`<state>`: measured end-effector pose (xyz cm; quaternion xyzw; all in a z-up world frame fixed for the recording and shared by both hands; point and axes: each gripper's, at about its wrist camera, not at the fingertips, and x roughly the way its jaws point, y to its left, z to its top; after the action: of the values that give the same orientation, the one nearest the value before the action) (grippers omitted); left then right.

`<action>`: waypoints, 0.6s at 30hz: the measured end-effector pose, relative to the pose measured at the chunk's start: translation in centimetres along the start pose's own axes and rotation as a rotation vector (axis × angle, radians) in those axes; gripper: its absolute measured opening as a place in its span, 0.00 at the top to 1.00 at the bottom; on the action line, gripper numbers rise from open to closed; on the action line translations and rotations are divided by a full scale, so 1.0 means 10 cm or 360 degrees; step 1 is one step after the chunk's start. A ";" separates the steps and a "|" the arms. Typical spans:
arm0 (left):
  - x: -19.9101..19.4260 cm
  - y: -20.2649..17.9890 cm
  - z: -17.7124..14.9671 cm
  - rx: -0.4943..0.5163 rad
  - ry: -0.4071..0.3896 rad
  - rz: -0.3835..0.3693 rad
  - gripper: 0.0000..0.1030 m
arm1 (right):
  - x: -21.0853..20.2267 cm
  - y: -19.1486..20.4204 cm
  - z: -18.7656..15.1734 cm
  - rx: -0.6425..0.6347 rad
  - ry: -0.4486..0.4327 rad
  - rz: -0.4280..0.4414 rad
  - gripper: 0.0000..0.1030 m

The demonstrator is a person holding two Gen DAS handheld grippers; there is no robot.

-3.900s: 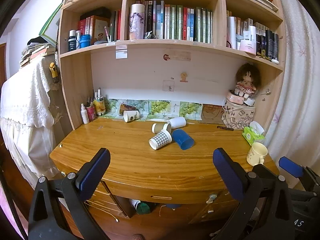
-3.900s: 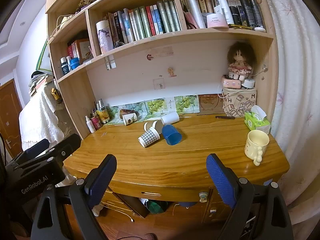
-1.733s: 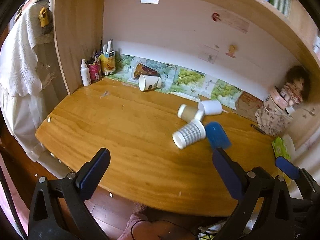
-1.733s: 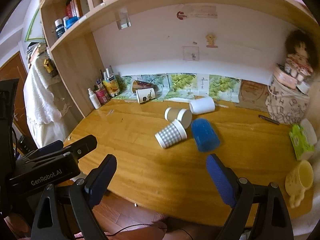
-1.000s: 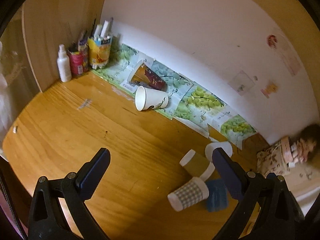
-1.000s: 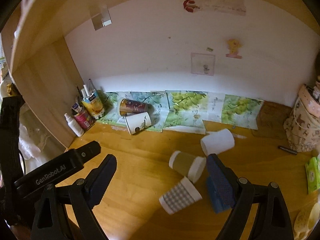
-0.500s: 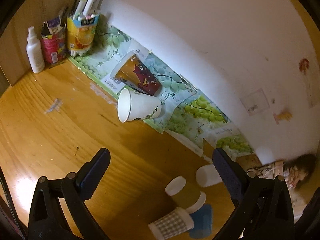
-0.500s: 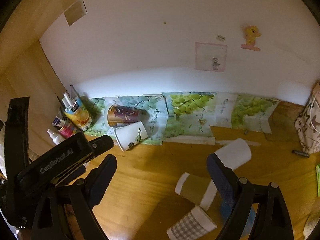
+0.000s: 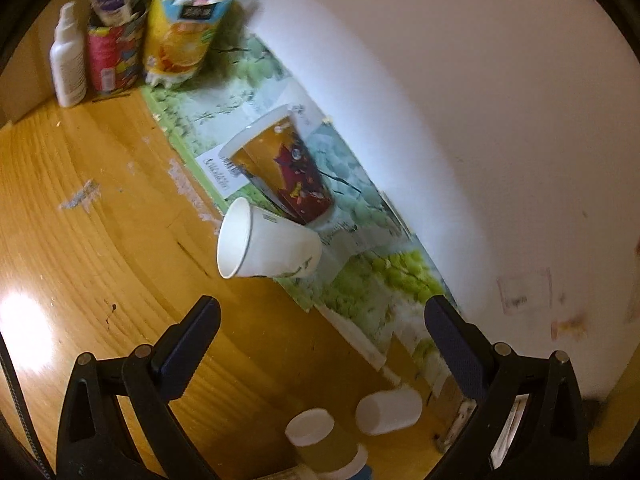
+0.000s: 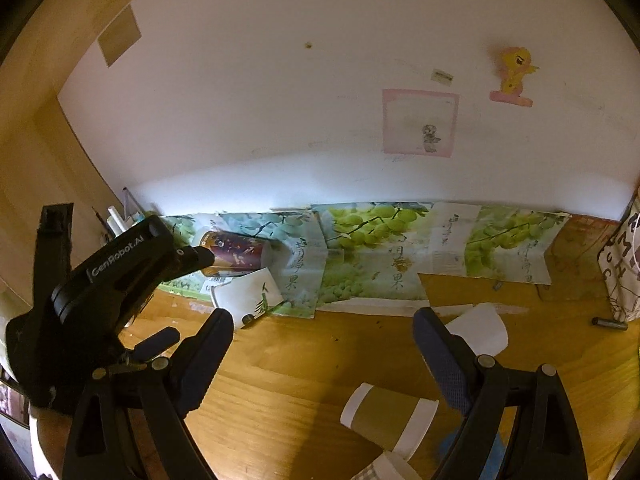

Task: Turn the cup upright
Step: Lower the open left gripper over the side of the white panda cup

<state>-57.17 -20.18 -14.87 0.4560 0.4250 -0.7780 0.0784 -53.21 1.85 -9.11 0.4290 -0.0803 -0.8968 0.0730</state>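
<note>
A white paper cup (image 9: 268,245) lies on its side on the wooden desk (image 9: 100,248), mouth toward the left; it also shows in the right wrist view (image 10: 250,294). Behind it a brown-and-red printed cup (image 9: 280,166) lies on its side on grape-print paper (image 9: 380,280). My left gripper (image 9: 322,316) is open and empty, just short of the white cup. My right gripper (image 10: 324,332) is open and empty above the desk. A brown cup with white bands (image 10: 390,420) and a plain white cup (image 10: 480,328) lie on their sides close to it.
A white bottle (image 9: 68,66), a pink tin (image 9: 114,56) and an orange carton (image 9: 184,40) with pens stand in the back left corner. The white back wall (image 10: 320,100) is close ahead. A patterned box (image 10: 624,276) stands at the right.
Both grippers have moved forward, deeper under the shelf toward the back wall. The white cup and printed cup are now much closer to the left gripper. Nothing was grasped.
</note>
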 end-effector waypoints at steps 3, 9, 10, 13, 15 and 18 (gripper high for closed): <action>0.08 0.04 0.02 -0.0098 -0.0036 0.0021 0.01 | 0.00 -0.08 0.01 -0.0031 -0.0003 0.0008 0.11; 0.27 0.13 0.04 -0.0262 -0.0065 0.0078 0.01 | 0.03 -0.28 0.02 -0.0066 0.0041 0.0023 0.11; 0.31 0.16 0.04 -0.0299 -0.0066 0.0091 0.01 | 0.03 -0.30 0.02 -0.0074 0.0046 0.0025 0.11; 0.39 0.22 0.02 -0.0406 -0.0124 0.0165 0.01 | 0.05 -0.39 0.02 -0.0114 0.0056 0.0024 0.11; 0.45 0.25 0.01 -0.0443 -0.0128 0.0185 0.01 | 0.05 -0.44 0.02 -0.0132 0.0062 0.0014 0.11; 0.54 0.29 0.01 -0.0500 -0.0131 0.0209 0.01 | 0.07 -0.54 0.02 -0.0158 0.0075 0.0004 0.11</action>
<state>-58.88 -20.69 -20.79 0.4326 0.5069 -0.7134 0.2167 -54.16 6.99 -10.63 0.4457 -0.0343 -0.8892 0.0972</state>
